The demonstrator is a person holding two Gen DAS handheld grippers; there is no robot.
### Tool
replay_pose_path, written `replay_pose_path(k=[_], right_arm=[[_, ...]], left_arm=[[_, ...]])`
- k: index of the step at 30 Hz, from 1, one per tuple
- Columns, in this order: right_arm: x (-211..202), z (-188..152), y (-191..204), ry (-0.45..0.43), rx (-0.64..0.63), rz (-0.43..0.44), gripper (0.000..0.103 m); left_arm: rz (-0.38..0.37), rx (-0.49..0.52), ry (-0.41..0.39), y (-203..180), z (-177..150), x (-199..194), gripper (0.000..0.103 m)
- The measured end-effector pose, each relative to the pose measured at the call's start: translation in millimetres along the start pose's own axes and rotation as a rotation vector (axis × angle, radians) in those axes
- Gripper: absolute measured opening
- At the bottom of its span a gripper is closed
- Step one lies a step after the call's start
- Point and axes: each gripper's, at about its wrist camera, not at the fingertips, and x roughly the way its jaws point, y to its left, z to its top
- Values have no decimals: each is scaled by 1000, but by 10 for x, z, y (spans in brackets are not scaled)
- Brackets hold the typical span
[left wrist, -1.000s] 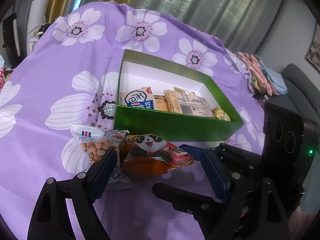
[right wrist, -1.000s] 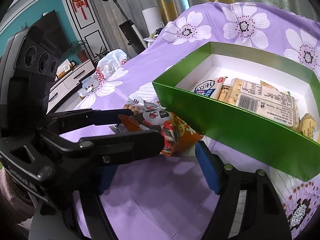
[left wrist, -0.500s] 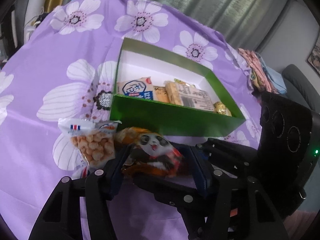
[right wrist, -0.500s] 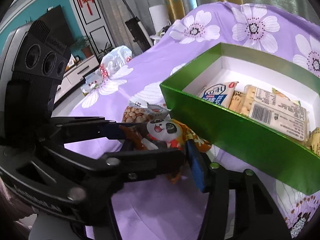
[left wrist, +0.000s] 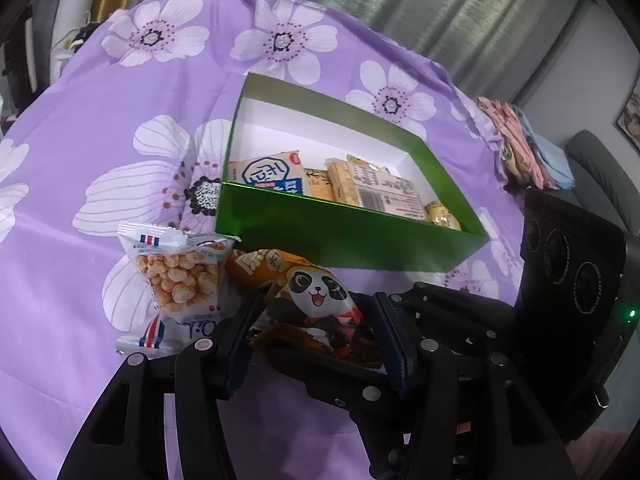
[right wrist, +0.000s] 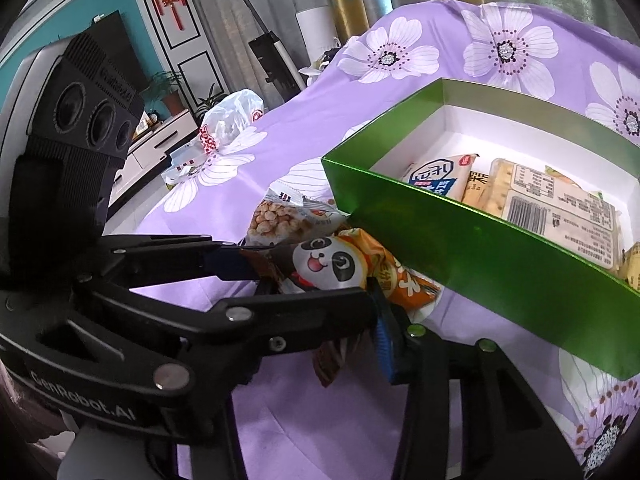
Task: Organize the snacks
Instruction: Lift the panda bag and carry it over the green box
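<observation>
A panda snack packet (left wrist: 316, 292) (right wrist: 328, 264), orange and brown, lies in front of the green box (left wrist: 340, 236) (right wrist: 460, 256). My left gripper (left wrist: 316, 340) is closing with its pads pressing both sides of the packet. My right gripper (right wrist: 324, 340) comes in from the right, also closing, and its blue pad presses the packet's lower end. Its other finger is hidden behind the left gripper. A clear packet of round puffs (left wrist: 180, 276) (right wrist: 280, 216) lies just left of the panda packet. Inside the box lie a blue-and-white packet (left wrist: 272, 174) and a cracker pack (left wrist: 376, 188).
A purple flowered cloth (left wrist: 100, 152) covers the table. Folded cloths (left wrist: 516, 140) lie at its far right edge. A white plastic bag (right wrist: 228, 120) sits on the far left part of the table. Beyond it stand an upright vacuum (right wrist: 272, 52) and a low cabinet (right wrist: 160, 140).
Both grippers have narrowed from wide open to pressing on the panda packet. The packet now stands crumpled and raised between the fingers. Neither hand has shifted.
</observation>
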Motion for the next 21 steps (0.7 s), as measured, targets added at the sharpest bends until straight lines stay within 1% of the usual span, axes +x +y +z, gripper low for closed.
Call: replay_pose_path(k=[10,21], right_arm=[[-156,-36,16,-20,8,-13,45],[-429,-136,39,-55,27,-36,45]], left_arm=[[-6,35,0,-184,-22,-69,56],[-21,78,-2,-456,-85,-171,56]])
